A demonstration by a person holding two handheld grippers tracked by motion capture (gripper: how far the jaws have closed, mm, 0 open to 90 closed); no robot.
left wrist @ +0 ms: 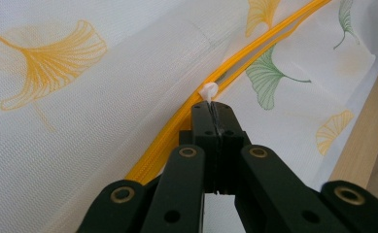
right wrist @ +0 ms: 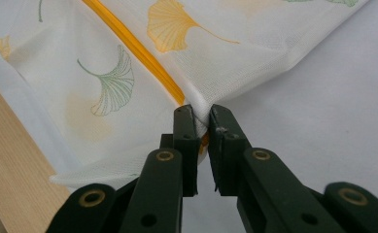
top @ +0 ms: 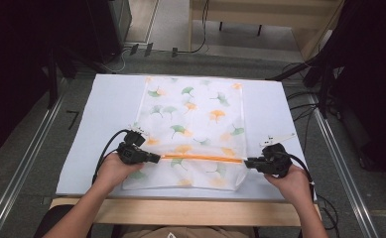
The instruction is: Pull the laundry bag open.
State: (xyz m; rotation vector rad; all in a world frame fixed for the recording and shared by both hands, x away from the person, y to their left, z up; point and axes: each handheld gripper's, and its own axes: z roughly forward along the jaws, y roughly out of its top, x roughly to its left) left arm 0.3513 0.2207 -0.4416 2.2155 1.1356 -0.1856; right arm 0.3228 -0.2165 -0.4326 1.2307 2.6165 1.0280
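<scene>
Mesh laundry bag [top: 193, 129] printed with ginkgo leaves lies flat mid-frame on the white tabletop [top: 101, 109], its orange zipper [top: 200, 158] stretched between both tools. Left gripper view: left tool [left wrist: 211, 104] clamped on the white zipper pull [left wrist: 209, 90], centre. Right gripper view: right tool [right wrist: 202, 116] pinches the bag's corner. Best keep that corner taut while pulling along the zipper.

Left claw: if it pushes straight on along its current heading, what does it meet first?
The left claw is shut on the white zipper pull; straight ahead runs the orange zipper across the mesh bag, toward the right claw. Depth is unclear.
</scene>
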